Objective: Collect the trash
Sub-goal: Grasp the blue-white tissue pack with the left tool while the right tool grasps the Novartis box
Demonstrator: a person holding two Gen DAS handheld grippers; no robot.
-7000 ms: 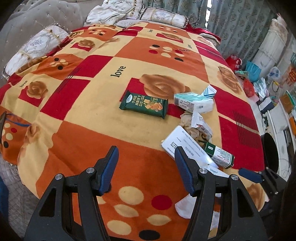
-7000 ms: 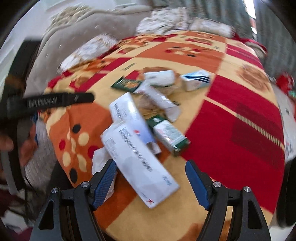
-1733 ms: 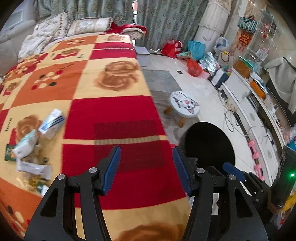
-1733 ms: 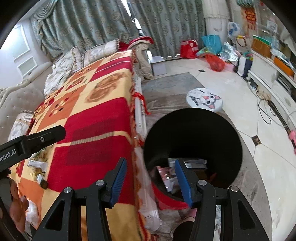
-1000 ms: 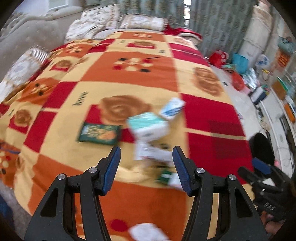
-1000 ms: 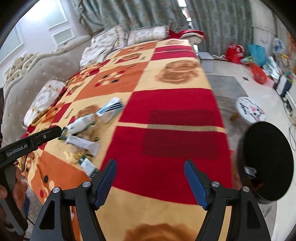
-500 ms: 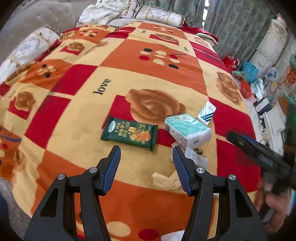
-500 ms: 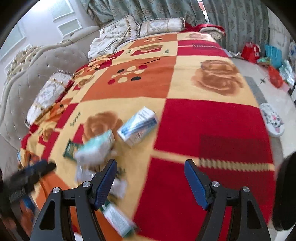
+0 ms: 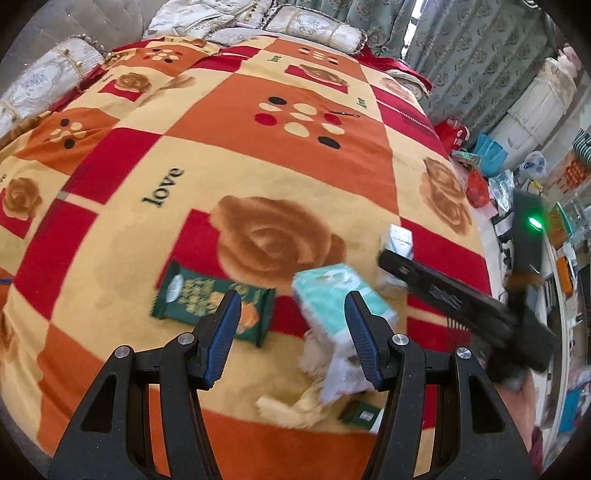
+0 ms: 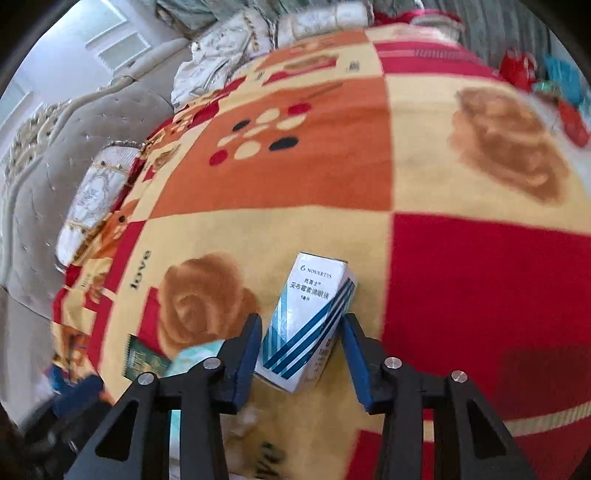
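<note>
A patchwork blanket [image 9: 258, 155] of red, orange and cream squares, printed with roses and the word "love", covers the whole bed; a grey tufted headboard [image 10: 44, 155] and pale bolster pillows [image 9: 314, 26] line its 10-to-12 o'clock rim in the left wrist view. Patterned curtains [image 9: 472, 51] hang at 1 o'clock, and past the bed's 3 o'clock edge a cluttered floor [image 9: 491, 173] holds bags and shelves.

The left gripper [image 9: 291, 332] hovers with its blue pads spread apart and nothing between them. At its 10 o'clock lies a green snack packet [image 9: 192, 295]; at 1 o'clock sits a mint-and-white tissue pack [image 9: 328, 291] on crumpled paper scraps [image 9: 314, 391]. Open blanket stretches from 9 to 12 o'clock, clear to the pillows.

The right gripper [image 10: 299, 350] straddles a white carton with blue stripes [image 10: 306, 317], lying on a cream square beside the red one. Its jaws are closing on the carton; the left pad meets the box, while a sliver of gap shows at the right pad. Broad red blanket runs off to 3 o'clock.
</note>
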